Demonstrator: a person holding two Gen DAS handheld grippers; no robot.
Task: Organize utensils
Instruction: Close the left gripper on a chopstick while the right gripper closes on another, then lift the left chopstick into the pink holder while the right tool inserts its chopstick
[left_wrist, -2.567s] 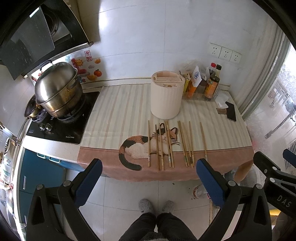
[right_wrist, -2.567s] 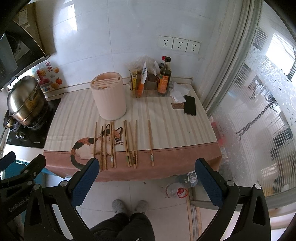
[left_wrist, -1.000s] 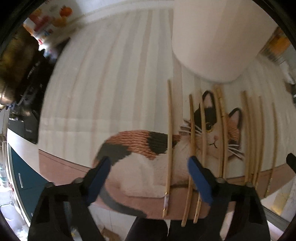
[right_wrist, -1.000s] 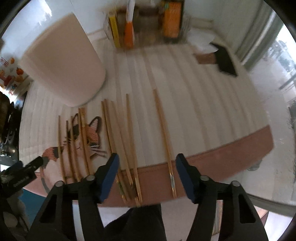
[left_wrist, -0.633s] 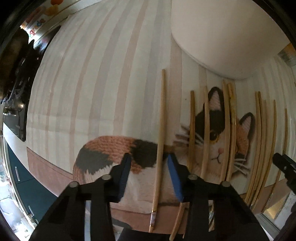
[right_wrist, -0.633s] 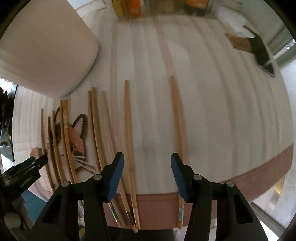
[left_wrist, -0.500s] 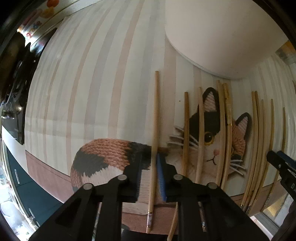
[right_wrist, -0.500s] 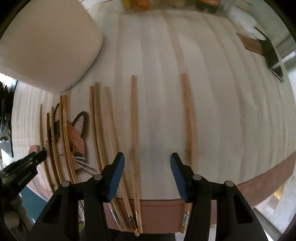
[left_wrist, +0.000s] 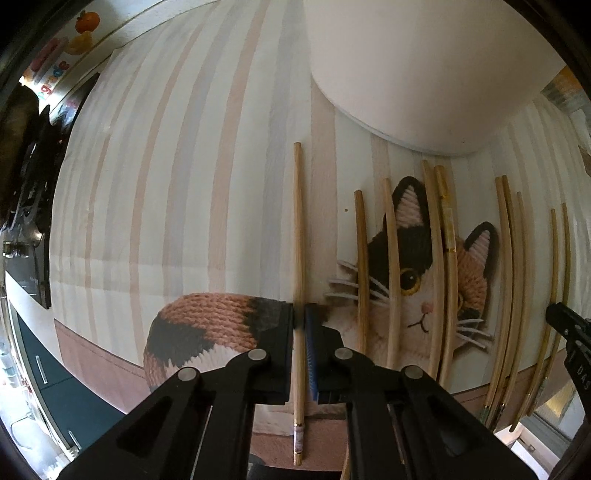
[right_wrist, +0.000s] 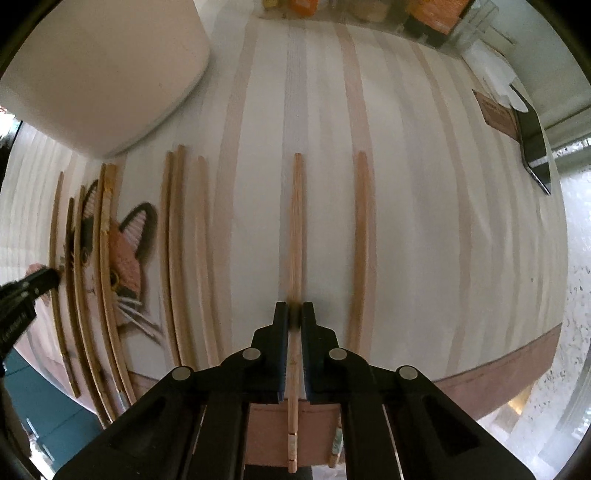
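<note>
Left tool: jaws pinched onto the leftmost chopstick, low on its length, toward the thick end at the counter's front edge. Pads press both sides of the stick; it lies flat on the cloth.

Right tool: jaws closing, pads already against a second chopstick, again low on its length. Slight blur at the pinch point.

Handling, as I judge it: both sticks light, stiff, thin, smooth wood, so apt to roll or pivot in a two-point pinch. A hold this far toward the thick end leaves a long free tip that may swing. Lift level, no squeezing harder than needed.

Landmark: the holder, a pale round tub standing behind the sticks.

- In front of the holder, right of the left tool's stick: a row of loose chopsticks lying parallel over the printed cat.
- Just right of the right tool's stick: one lone chopstick, apart, not touching.
- Right of the holder, far back: bottles, blurred; a dark flat object near the counter's right edge.

Nothing stands between the gripped sticks and the holder; its tall wall must be cleared from above.
</note>
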